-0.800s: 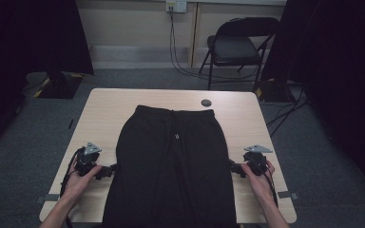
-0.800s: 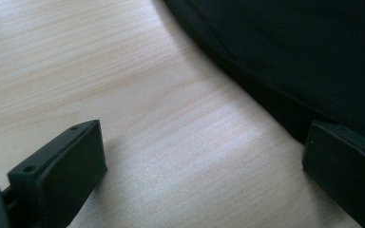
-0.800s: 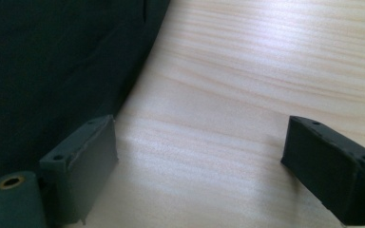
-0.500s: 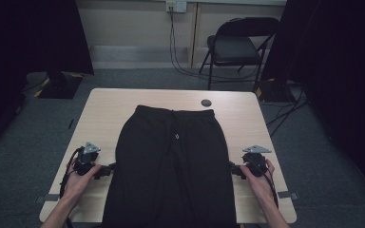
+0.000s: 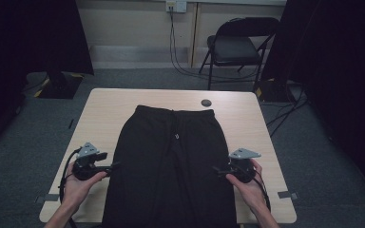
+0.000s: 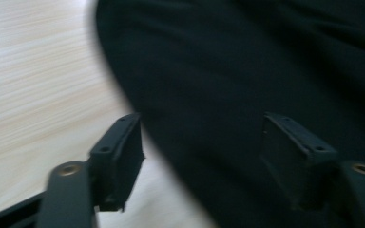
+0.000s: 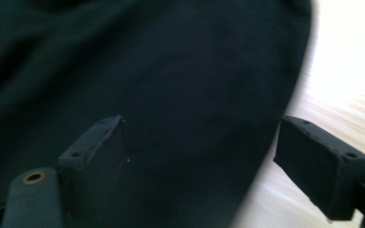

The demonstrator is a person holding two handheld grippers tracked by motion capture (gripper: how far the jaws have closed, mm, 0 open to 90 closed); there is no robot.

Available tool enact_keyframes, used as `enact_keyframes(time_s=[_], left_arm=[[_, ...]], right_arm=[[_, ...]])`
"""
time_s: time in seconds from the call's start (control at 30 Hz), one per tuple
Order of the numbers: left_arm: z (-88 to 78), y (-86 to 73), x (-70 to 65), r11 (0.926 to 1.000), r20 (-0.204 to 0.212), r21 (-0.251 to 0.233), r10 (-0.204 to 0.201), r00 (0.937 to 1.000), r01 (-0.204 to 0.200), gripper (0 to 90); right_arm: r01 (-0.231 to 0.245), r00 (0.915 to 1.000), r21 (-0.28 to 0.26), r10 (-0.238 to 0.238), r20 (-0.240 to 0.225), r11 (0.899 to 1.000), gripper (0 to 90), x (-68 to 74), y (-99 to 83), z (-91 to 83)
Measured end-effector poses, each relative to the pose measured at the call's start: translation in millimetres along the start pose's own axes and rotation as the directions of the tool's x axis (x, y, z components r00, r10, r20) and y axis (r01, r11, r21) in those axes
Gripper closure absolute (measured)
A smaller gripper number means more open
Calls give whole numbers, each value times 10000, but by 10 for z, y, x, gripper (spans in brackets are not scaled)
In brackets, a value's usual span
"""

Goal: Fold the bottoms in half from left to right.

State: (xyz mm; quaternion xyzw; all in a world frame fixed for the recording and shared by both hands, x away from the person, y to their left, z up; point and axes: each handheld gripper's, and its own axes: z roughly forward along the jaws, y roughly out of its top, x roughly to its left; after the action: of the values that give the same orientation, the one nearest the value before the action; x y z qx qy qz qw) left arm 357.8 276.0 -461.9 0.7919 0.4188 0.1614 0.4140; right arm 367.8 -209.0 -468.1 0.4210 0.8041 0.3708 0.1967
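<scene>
The left gripper (image 5: pixel 115 166), held in the person's left hand (image 5: pixel 78 186) and topped by a grey three-cornered plate, points inward at the left edge of the one pair of black cloth trousers (image 5: pixel 171 161) that lies flat on the pale wooden table (image 5: pixel 104 107). In the left gripper view its two black jaws stand wide apart and released: one over bare wood just beside the garment's curved hem line, the other over the dark cloth (image 6: pixel 247 71), so the edge of the fabric runs between them; whether the pads touch it cannot be told from the blurred picture. The trousers stretch between the two tools, waistband on the far side of them and legs running toward the person's side, past both tools. Beyond the waistband, well apart from either tool, sits one small round black disc (image 5: pixel 206 102) on the table. The right gripper (image 5: pixel 216 169), in the person's right hand (image 5: pixel 247 183) and also bearing a grey plate, points inward at the right edge of the trousers. In the right gripper view its jaws are likewise spread and gripping nothing, one over the black cloth (image 7: pixel 147 61), the other over light wood, with the garment's edge between. Past the table, far from both tools, stands one dark folding chair (image 5: pixel 235 45).
</scene>
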Motion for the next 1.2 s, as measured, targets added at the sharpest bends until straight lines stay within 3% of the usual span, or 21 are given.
enact_keyframes(time_s=[0.17,0.27,0.4,0.43,0.7,0.73,1.0,1.13,1.17,1.2], left_arm=[[133,50,-266,9919,859,508,1115,9900,-1161,333],[321,40,-347,9785,1395,1055,1621,9769,-1775,382],[484,-17,-349,9603,1425,1892,1797,9734,-2050,382],[494,-35,-350,9620,1356,1711,1910,9722,-2129,367],[542,-33,-372,9694,1077,1494,1800,9778,-1949,354],[553,-32,-395,9721,967,1480,1691,9808,-1822,341],[625,1,-484,9758,773,1405,1581,9844,-1677,322],[643,7,-529,9796,550,1423,1352,9893,-1418,315],[657,9,-553,9842,453,1343,1103,9929,-1154,302],[674,16,-593,9832,360,1363,1178,9924,-1216,296]], right_arm=[[379,9969,-191,-391,-677,9991,184,272,101,76],[759,9947,157,-746,-710,9970,175,346,138,283],[838,9937,807,-772,-810,9932,163,348,127,494],[773,9939,1033,-685,-865,9916,150,323,97,531],[633,9960,755,-582,-676,9951,133,121,74,597],[681,9955,759,-627,-707,9948,134,43,90,617],[474,9979,597,-447,-466,9971,134,-280,114,669],[452,9981,538,-428,-445,9975,134,-405,126,692],[452,9981,535,-429,-438,9975,134,-448,133,700],[463,9982,567,-441,-398,9973,134,-495,142,707]])
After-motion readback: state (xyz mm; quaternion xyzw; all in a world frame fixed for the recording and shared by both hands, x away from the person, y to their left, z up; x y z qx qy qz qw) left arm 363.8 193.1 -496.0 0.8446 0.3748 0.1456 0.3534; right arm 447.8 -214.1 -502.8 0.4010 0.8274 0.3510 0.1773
